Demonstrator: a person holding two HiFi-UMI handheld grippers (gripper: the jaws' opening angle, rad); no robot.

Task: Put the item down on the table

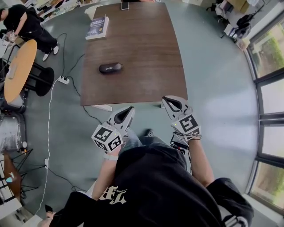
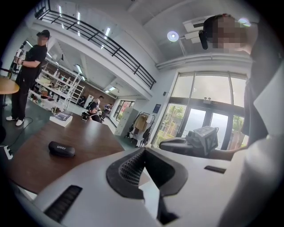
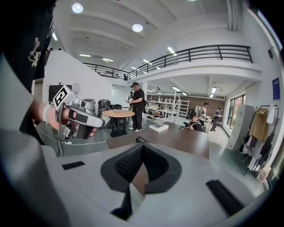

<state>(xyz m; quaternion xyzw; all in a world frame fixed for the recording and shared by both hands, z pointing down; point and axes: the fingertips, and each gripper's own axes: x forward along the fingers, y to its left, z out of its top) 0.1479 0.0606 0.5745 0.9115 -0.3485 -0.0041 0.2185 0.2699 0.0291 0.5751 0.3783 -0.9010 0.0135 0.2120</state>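
A black oblong case [image 1: 110, 67] lies on the dark brown table [image 1: 146, 84], left of its middle; it also shows as the case [image 2: 61, 149] in the left gripper view and, far off, as the case [image 3: 140, 140] in the right gripper view. My left gripper [image 1: 130, 108] hovers just off the table's near edge, jaws together and empty. My right gripper [image 1: 165, 99] sits beside it over the near edge, also shut with nothing in it. Each gripper's own view shows its tips meeting, left gripper [image 2: 143, 149], right gripper [image 3: 141, 146].
A book [image 1: 97, 27] lies at the table's far left corner and a phone [image 1: 124, 5] at the far edge. A power strip [image 1: 64, 80] and cables cross the floor on the left. A round wooden table [image 1: 17, 68] and a standing person [image 1: 26, 24] are farther left.
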